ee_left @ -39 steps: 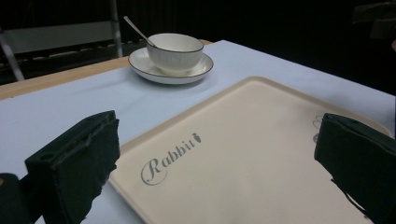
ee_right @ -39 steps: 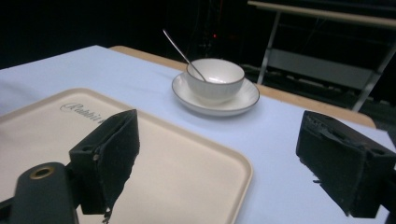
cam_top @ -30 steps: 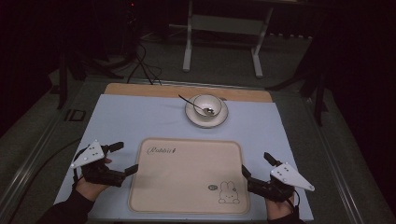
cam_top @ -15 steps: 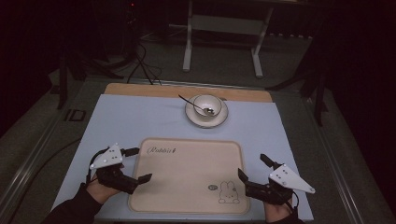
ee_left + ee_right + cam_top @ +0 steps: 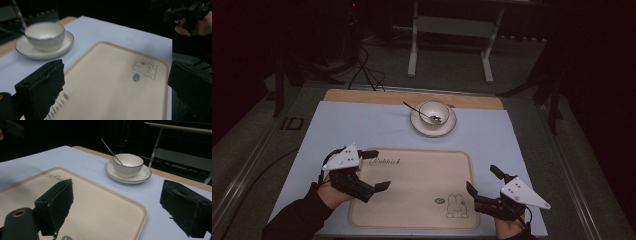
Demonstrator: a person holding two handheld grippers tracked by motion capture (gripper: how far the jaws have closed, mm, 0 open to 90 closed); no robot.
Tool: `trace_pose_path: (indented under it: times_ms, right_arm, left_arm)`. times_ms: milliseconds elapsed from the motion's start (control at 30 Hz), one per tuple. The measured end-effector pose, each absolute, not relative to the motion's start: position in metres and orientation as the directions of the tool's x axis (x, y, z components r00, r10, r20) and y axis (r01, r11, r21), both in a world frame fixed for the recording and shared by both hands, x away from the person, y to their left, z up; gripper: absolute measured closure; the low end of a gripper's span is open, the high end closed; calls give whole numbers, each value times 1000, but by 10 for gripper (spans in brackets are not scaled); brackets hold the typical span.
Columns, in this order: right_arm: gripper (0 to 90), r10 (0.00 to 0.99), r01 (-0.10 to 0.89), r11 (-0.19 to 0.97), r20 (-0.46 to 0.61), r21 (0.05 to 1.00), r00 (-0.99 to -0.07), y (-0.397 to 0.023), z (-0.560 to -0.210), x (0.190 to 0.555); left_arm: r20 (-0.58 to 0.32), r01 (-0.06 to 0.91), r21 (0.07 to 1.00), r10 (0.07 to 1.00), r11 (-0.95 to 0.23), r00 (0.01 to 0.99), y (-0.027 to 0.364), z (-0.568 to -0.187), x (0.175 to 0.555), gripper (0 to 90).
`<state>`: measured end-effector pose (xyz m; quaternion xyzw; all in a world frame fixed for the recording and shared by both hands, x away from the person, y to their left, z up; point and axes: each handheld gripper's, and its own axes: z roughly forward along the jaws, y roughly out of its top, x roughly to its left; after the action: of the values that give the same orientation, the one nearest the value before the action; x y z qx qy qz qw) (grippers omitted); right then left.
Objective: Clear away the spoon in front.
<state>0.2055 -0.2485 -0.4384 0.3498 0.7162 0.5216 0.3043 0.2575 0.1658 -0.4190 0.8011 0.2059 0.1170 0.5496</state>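
Both tools have their jaws spread wide: left tool (image 5: 374,170) sits over the left edge of the beige tray (image 5: 422,175), right tool (image 5: 482,181) by its right edge. Tray's flat on the table (image 5: 362,122).

The left gripper (image 5: 373,170) has moved in from the lower left of the frame toward the centre. A second ago it sat out over the blue mat, clear of the tray (image 5: 422,170); half a second ago it had reached the tray's left edge; now both of its spread jaws reach over the tray's left part, one near the printed word at the upper left corner, the other lower down.

The right gripper (image 5: 483,181) has slid a little lower and inward in the lower right of the frame. Its left jaw now hangs over the tray's right rim, beside the rabbit drawing (image 5: 455,206).
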Motion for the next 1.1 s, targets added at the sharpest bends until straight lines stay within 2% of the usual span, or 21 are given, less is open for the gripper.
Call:
trace_pose_path:
  times_ms: [367, 567, 833, 867, 1100]
  right_arm:
    - [115, 816, 176, 208, -72, 962, -573, -249, -437, 204]
    - [115, 814, 169, 207, -74, 963, -577, -248, -437, 203]
    - [115, 810, 165, 209, -77, 964, -581, -247, -436, 201]
    - [115, 810, 166, 208, -75, 964, -581, -247, -436, 201]
    - [115, 808, 166, 207, -73, 964, -585, -248, -437, 201]
  left_arm:
    - [-24, 181, 940, 475, -288, 880, 149, -390, 287, 29]
    - [-50, 203, 942, 488, -266, 871, 137, -385, 306, 44]
    - [-80, 236, 942, 521, -239, 850, 123, -393, 334, 104]
    - [-107, 265, 938, 541, -224, 834, 121, -400, 345, 104]
    - [-134, 328, 923, 631, -201, 764, 118, -420, 371, 152]
